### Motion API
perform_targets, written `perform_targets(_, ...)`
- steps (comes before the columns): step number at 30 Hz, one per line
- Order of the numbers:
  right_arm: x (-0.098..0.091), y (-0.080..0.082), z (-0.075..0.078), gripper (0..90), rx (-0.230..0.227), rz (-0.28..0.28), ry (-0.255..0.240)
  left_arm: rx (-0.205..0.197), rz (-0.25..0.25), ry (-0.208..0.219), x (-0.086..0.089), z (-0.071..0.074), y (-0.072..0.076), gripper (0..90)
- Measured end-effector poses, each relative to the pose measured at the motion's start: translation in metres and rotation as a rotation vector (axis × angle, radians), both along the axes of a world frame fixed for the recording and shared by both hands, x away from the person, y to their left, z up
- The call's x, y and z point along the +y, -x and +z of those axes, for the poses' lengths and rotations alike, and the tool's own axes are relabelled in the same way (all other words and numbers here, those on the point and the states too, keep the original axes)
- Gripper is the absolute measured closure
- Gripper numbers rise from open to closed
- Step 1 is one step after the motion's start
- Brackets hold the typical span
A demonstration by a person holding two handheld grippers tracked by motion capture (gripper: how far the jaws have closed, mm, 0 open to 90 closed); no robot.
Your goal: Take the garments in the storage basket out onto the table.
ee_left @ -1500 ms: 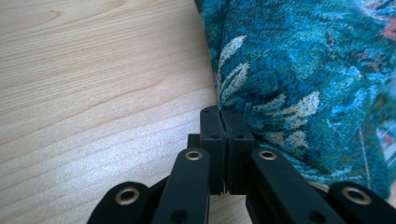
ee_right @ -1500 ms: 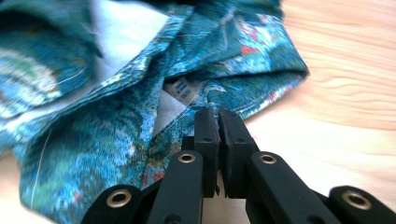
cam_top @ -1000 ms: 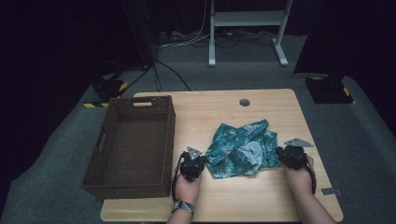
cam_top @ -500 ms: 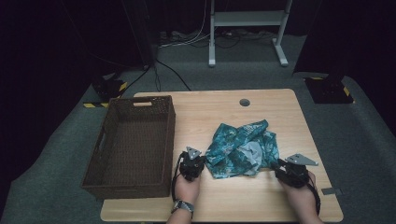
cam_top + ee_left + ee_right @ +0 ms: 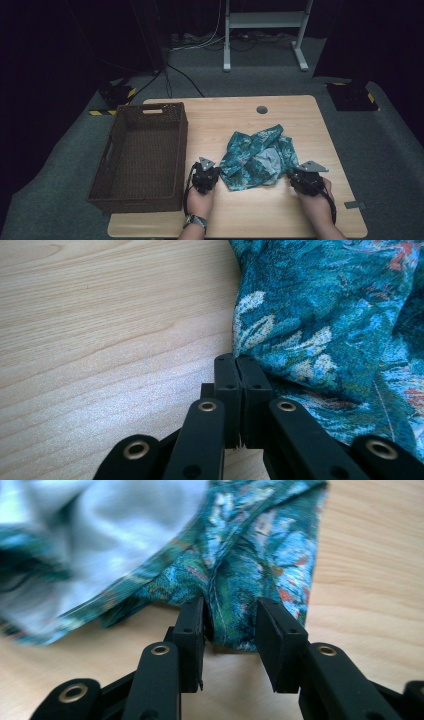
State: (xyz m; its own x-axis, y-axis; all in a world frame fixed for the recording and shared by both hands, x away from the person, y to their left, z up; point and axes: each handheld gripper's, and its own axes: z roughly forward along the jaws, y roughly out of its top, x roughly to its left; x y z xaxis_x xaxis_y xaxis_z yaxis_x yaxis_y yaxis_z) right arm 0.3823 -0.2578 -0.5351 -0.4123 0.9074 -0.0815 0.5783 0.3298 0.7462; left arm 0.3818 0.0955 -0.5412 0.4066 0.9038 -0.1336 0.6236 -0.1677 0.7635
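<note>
A crumpled teal flower-print cloth (image 5: 255,157) with a pale lining lies on the wooden table (image 5: 260,215). My left gripper (image 5: 212,174) rests at the cloth's left edge. In the left gripper view its pads (image 5: 235,371) are pressed together with the cloth (image 5: 325,315) edge running into them. My right gripper (image 5: 296,177) sits at the near right corner of the cloth. Its jaws (image 5: 230,625) stand apart, and they have just been closing a little. A stitched hem of the cloth (image 5: 240,545) lies between them, unpinched.
A dark wicker basket (image 5: 182,145) stands on the left part of the table, close beside my left hand. A round cable hole (image 5: 261,109) is near the far edge. Grey carpet, cables and a white stand's feet (image 5: 227,65) lie beyond.
My right gripper has moved back toward the near edge, from the cloth's right side to its near right corner, and its jaws have come apart. The left gripper has stayed put.
</note>
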Motion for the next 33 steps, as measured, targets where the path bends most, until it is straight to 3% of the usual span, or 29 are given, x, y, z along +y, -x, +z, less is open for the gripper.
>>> perform_targets(12,-0.037,-0.038,-0.002,64.6,-0.025,-0.100,-0.009,0.003,-0.001,0.006,0.001,0.000,0.000,88.3)
perform_targets(20,-0.061,-0.053,0.001,61.1,-0.002,-0.174,-0.014,0.004,-0.001,0.007,0.001,0.000,0.000,88.3)
perform_targets(24,-0.058,-0.043,0.006,60.1,-0.025,-0.161,-0.017,0.006,-0.002,0.010,0.001,0.000,-0.001,88.3)
perform_targets(33,-0.027,0.000,0.019,57.9,-0.062,-0.048,-0.040,0.006,-0.001,0.009,0.001,0.000,-0.001,88.3)
